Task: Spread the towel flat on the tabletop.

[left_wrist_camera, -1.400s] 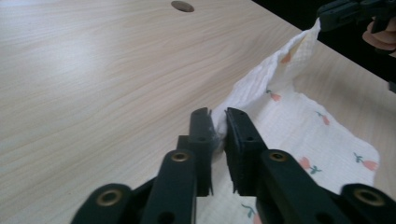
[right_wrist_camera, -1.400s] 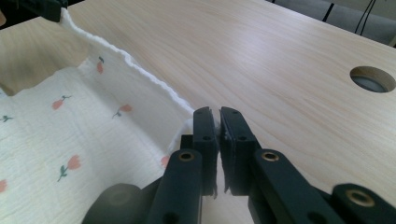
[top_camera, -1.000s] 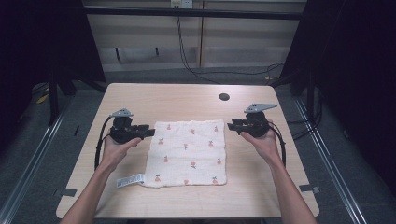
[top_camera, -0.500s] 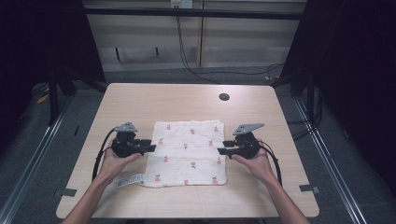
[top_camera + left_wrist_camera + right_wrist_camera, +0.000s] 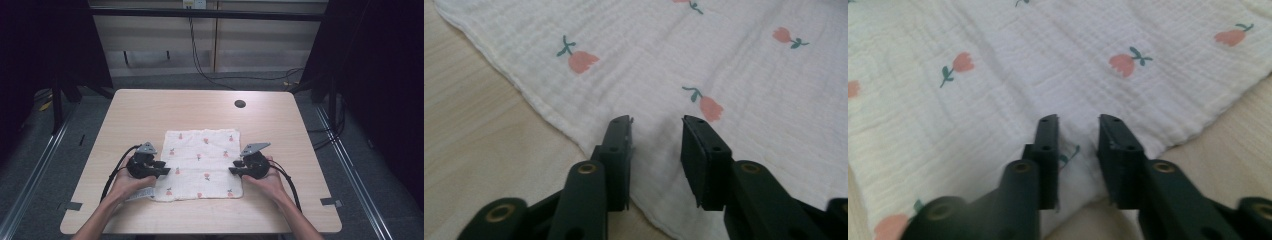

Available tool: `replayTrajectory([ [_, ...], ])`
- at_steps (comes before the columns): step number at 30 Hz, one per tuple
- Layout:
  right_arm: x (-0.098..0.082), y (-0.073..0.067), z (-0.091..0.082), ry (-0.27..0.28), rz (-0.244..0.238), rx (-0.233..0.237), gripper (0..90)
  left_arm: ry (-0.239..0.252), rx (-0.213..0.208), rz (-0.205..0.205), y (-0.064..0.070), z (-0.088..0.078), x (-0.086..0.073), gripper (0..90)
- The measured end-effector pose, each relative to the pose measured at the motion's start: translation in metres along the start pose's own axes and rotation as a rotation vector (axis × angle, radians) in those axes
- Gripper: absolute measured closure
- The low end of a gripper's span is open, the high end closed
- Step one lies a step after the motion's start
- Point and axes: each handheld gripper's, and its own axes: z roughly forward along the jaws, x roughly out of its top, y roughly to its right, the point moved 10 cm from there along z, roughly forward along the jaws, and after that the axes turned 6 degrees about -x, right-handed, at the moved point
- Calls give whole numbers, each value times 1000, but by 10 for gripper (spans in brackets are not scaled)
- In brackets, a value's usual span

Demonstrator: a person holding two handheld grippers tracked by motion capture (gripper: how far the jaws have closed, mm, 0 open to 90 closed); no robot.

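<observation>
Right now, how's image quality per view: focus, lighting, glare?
High view: the table is evenly lit, the surroundings are dark, and there is no glare on the cloth. Left gripper view: the cloth weave is sharp mid-frame and soft at the far edge. Right gripper view: softer overall, the jaws are slightly blurred, and the cloth is washed pale.

Hand-held gripper jaws just closing over floral cloth edge
</observation>
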Motion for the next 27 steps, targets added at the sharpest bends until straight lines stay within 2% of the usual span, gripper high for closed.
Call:
replayTrajectory([
  [2, -3, -1, -3, 2, -6, -9, 820, -6, 0, 10, 2, 0, -1, 740],
  [3, -6, -1, -6, -6, 2, -14, 847, -17, -6, 29, 7, 1, -2, 787],
  [6, -13, -2, -13, -6, 17, 8, 876, -14, -24, 19, 11, 4, -1, 885],
  [8, -18, -2, -18, -10, 23, 17, 880, -19, -37, -4, 13, 5, 0, 895],
  [10, -22, -4, -22, -6, 31, 20, 884, -13, -52, -5, 16, 8, 1, 898],
  [15, -28, -8, -29, -14, 27, 21, 887, -31, -67, 3, 26, 9, 0, 900],
  [17, -33, -12, -34, -18, 41, 40, 887, -25, -103, -36, 31, 6, -5, 900],
  [18, -34, -14, -35, -19, 44, 58, 887, -18, -103, -40, 32, 6, -6, 900],
  [21, -37, -17, -38, -21, 60, 73, 887, -27, -105, -29, 37, 3, -10, 900],
  [27, -43, -25, -45, -32, 42, 77, 888, -27, -138, -18, 48, 2, -14, 900],
])
